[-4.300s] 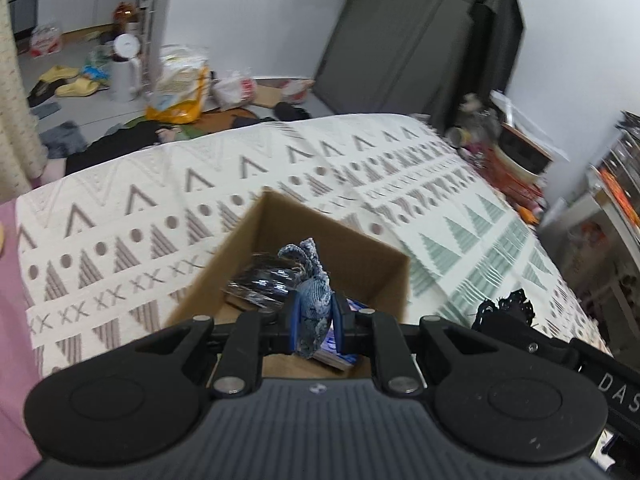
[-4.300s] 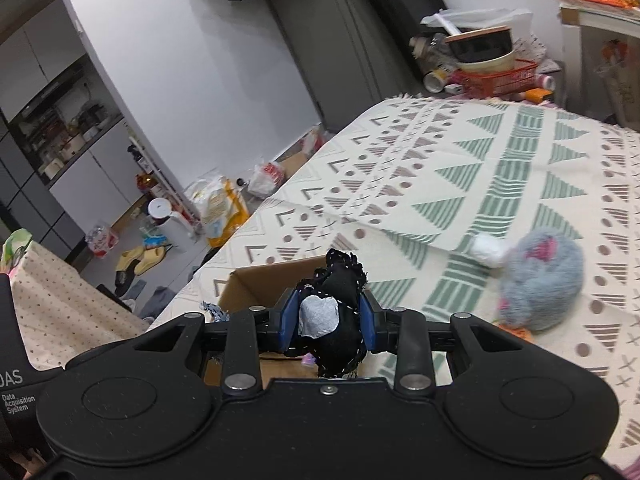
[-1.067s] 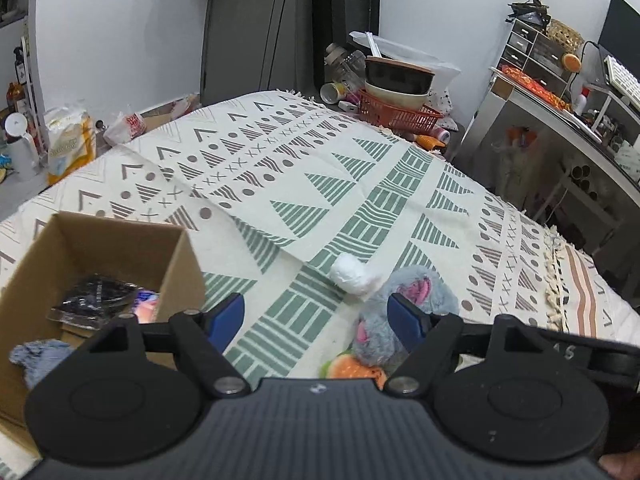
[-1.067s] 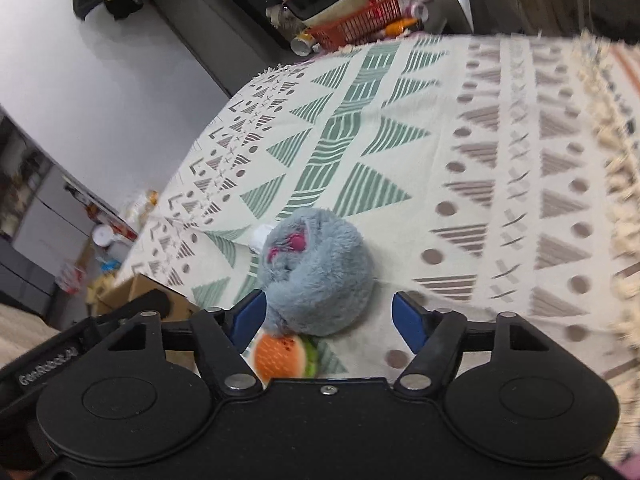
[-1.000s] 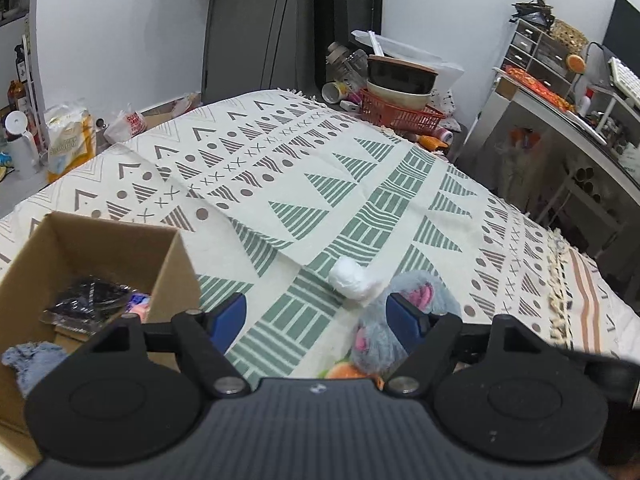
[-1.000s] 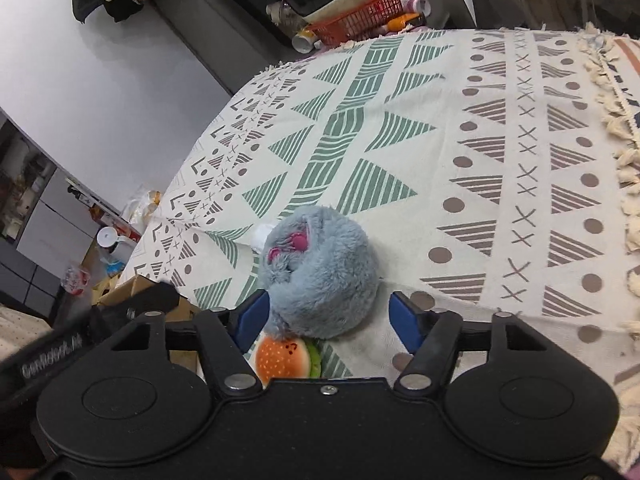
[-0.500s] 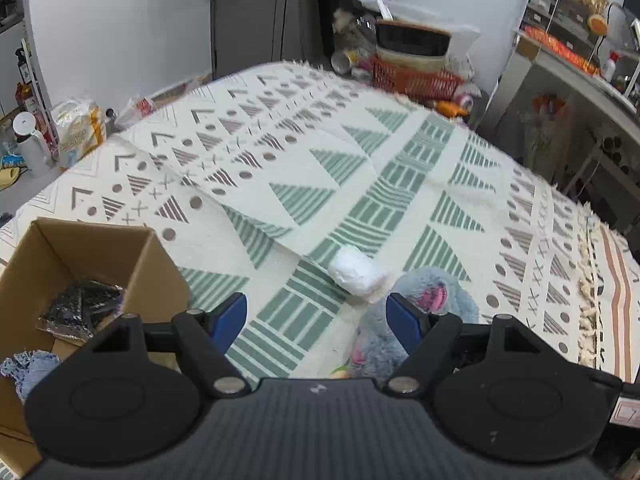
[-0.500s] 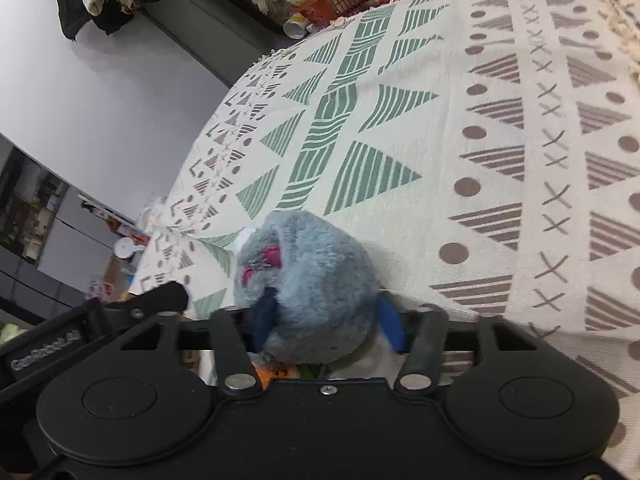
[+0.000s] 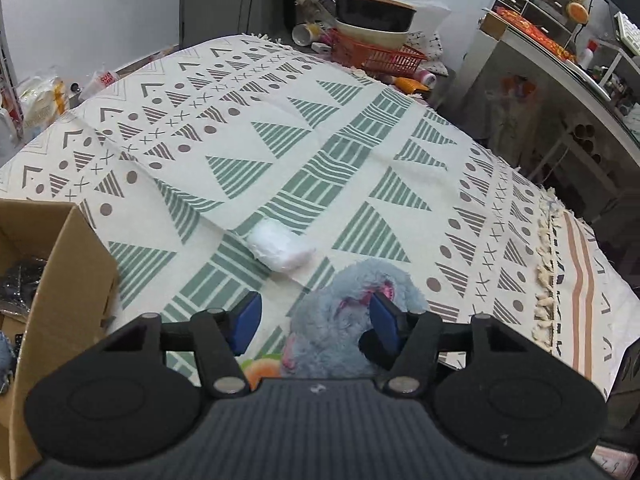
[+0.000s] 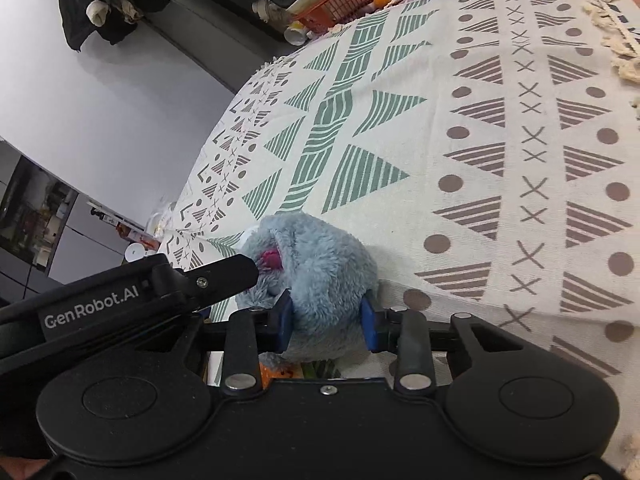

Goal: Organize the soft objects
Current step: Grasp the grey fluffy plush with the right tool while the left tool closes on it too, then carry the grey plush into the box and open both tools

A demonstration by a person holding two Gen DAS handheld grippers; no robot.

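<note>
A patterned cloth covers the surface in a cluttered room. From left: one cardboard box, one white bundle, one grey plush toy. The left gripper gapes wide; the right gripper squeezes the toy.

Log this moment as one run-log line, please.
right claw: shut on fluffy grey plush toy | left claw: open, empty, beside toy | brown cardboard box: not yet loaded with toy

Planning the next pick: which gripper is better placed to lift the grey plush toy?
Right gripper: its jaws already squeeze the grey plush toy. The left gripper hangs open above it, holding nothing.
</note>
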